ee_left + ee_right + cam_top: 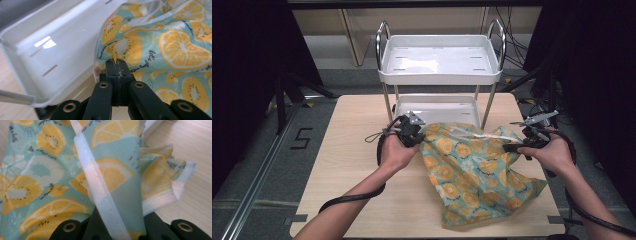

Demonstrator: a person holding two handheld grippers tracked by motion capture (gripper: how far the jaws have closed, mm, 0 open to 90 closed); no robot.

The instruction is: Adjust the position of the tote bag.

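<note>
Holding: the fruit-print cloth [472, 170], stretched between both grippers above the tabletop [352, 165].
Left gripper [418, 139]: pinching the cloth's left edge.
Right gripper [511, 147]: clamped on its white-hemmed right edge.
Behind: white cart [439, 75], near the cloth.

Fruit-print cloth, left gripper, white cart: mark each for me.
Fruit-print cloth [472, 180], high view, middle of the draped fabric.
Left gripper [117, 65], left gripper view, closed jaw tips pinching the cloth.
White cart [439, 75], high view, upper tray's front wall.
</note>
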